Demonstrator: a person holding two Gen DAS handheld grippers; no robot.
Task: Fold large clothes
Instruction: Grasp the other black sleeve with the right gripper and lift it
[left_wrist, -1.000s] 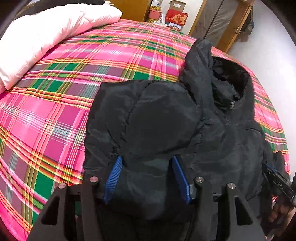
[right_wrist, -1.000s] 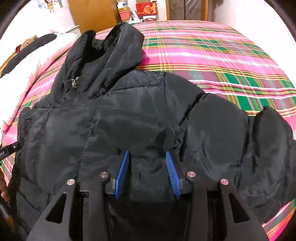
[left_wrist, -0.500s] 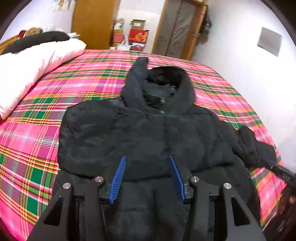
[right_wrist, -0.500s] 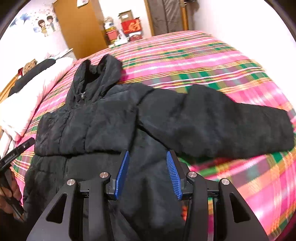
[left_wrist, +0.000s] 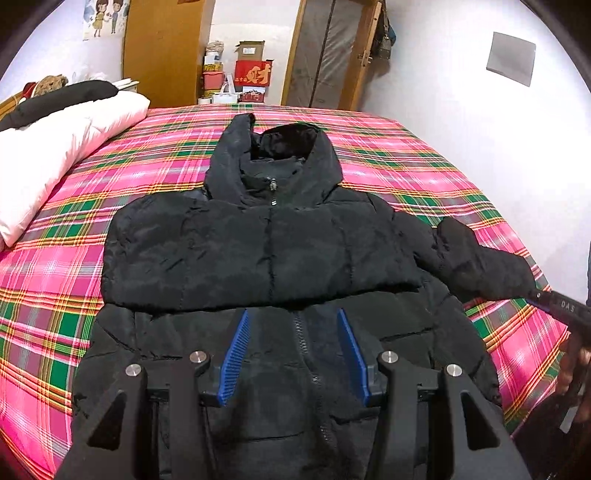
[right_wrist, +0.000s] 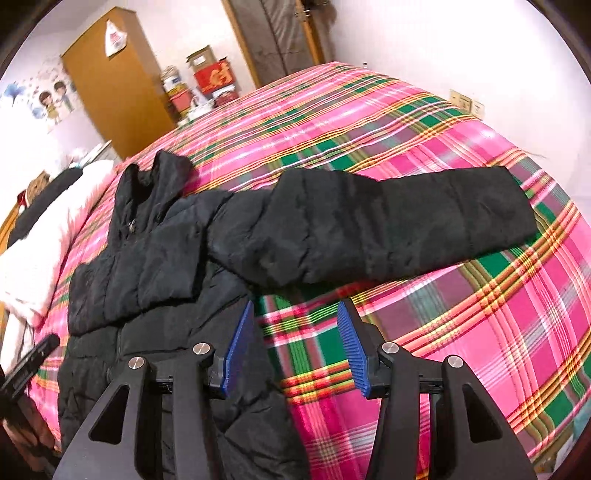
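A black hooded puffer jacket lies front up on the plaid bed, hood toward the far wall. One sleeve is folded across its chest. The other sleeve lies stretched out to the right over the bedspread. My left gripper is open and empty above the jacket's lower front, over the zip. My right gripper is open and empty above the jacket's right edge and the bedspread, short of the stretched sleeve. The right gripper also shows at the right edge of the left wrist view.
The pink and green plaid bedspread covers the bed. A white quilt lies along the bed's left side. A wooden wardrobe, boxes and a door stand beyond the bed. A white wall runs along the right.
Both grippers have pulled back and up from the jacket. The left view now shows the whole jacket; the right view has swung right toward the stretched sleeve.
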